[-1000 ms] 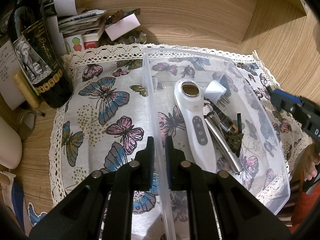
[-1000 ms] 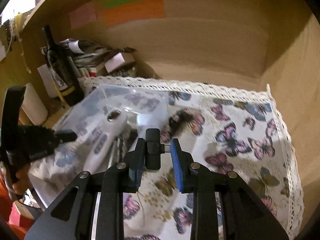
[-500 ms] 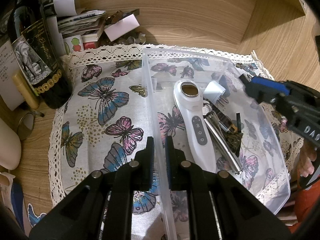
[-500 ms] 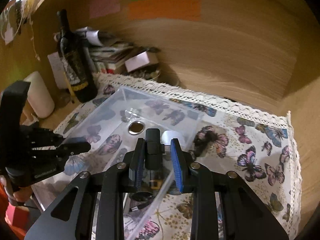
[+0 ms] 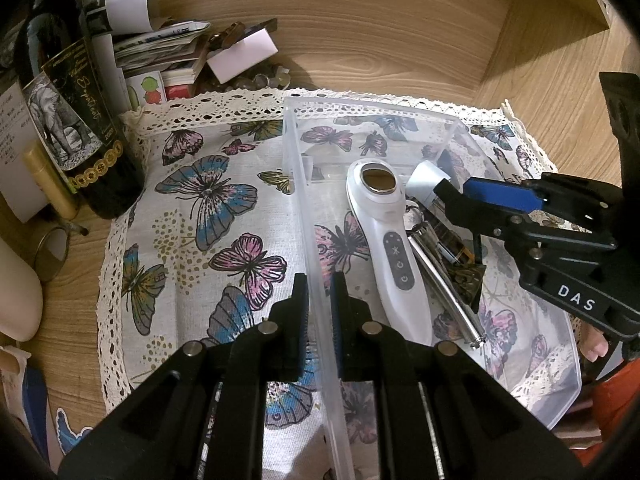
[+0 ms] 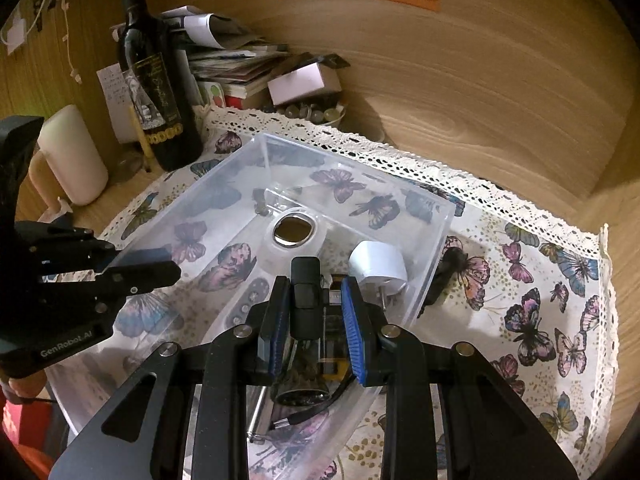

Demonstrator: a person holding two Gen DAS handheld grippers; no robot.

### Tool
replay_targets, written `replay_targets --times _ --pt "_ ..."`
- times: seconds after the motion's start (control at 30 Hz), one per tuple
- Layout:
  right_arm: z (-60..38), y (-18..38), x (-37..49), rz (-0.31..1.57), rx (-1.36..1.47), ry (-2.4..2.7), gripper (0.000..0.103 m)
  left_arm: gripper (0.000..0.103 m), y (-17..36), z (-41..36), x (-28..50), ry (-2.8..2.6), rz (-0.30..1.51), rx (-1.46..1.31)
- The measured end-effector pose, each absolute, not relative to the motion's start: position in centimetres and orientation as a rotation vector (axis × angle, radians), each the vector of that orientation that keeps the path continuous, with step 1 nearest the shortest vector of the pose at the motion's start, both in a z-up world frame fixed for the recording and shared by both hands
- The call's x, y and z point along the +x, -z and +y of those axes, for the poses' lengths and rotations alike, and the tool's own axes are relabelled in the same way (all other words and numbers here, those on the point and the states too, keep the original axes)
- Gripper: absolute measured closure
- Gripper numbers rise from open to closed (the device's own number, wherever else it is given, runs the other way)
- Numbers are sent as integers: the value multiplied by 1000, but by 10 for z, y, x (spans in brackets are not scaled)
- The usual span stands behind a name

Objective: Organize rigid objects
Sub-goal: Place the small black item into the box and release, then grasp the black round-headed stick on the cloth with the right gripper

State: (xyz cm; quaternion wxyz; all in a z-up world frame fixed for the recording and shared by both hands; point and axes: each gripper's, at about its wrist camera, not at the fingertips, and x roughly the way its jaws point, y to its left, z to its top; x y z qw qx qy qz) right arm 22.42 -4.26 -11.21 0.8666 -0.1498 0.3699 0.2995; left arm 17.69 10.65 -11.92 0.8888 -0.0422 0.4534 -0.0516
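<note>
A clear plastic bin (image 5: 372,110) stands on the butterfly cloth. My left gripper (image 5: 318,280) is shut on its left wall (image 5: 312,236) and shows as black fingers (image 6: 152,270) in the right wrist view. In the bin (image 6: 352,164) lie a white handheld device (image 5: 384,232), a white plug (image 5: 426,178), a metal rod (image 5: 444,280) and dark small items. My right gripper (image 6: 316,280) hovers over the bin's right side, shut on a small black adapter (image 6: 306,296). In the left wrist view that gripper (image 5: 452,196) reaches in from the right above the plug.
A dark wine bottle (image 5: 76,120) stands at the cloth's left corner, with stacked papers (image 5: 160,40) and a pale box (image 6: 304,82) behind it. A white cylinder (image 6: 72,160) stands further left. A dark item (image 6: 448,272) lies on the cloth right of the bin. Wooden walls close the back and right.
My right gripper has carried the black adapter leftward from above the cloth to above the bin and rolled a little. The left gripper has kept still on the bin wall.
</note>
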Motion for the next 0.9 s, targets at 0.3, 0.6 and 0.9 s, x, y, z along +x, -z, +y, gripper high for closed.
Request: replay_targets --times 0.3,0.6,0.9 --pt "-50 99 216 741 -292 -635 71 92 119 106 176 107 942 -88" --pt "-91 70 228 685 -218 -535 71 92 120 110 177 112 945 -110" --pt "-124 79 266 740 -186 -430 71 92 122 128 177 94 956 -192"
